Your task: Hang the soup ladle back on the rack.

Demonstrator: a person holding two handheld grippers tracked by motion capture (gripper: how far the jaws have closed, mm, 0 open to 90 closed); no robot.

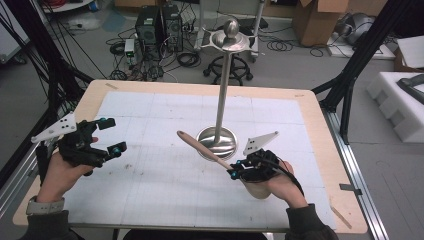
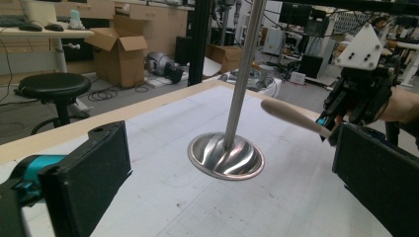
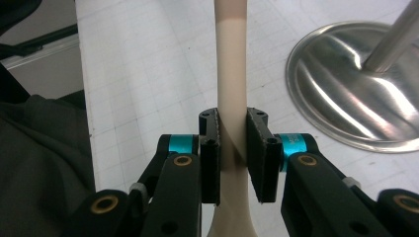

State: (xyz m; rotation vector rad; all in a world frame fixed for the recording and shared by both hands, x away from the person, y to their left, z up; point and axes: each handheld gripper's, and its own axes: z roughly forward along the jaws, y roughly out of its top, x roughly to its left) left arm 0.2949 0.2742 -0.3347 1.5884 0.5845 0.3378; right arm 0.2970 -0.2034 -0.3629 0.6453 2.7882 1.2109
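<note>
High view: a person stands at a table (image 1: 125, 100) covered with a pale gridded mat, a two-jaw gripper in each hand. The right gripper (image 1: 234, 172) is clamped on the handle of a wooden spoon (image 1: 202, 148); the handle end points up and to the left, clear of the mat, and passes just in front of the base of a polished steel stand (image 1: 218, 142). The bowl of the spoon hangs below the hand, largely hidden by it. The stand — a round dished foot, a tall thin pole and a small dish with a ball on top (image 1: 231, 37) — occupies the middle of the mat.

Right gripper view: both pads press on the pale handle (image 3: 232, 74) at its lower part, so the long end projects forward, probably to leave it free for placing on or against the stand.

Left gripper view: the left gripper (image 2: 232, 182) has its jaws wide apart with nothing between them. It looks across the mat at the foot of the stand (image 2: 226, 157) and at the held spoon (image 2: 291, 116) beyond — a waiting posture, kept well to the left, presumably so as not to obstruct the working hand.
</note>
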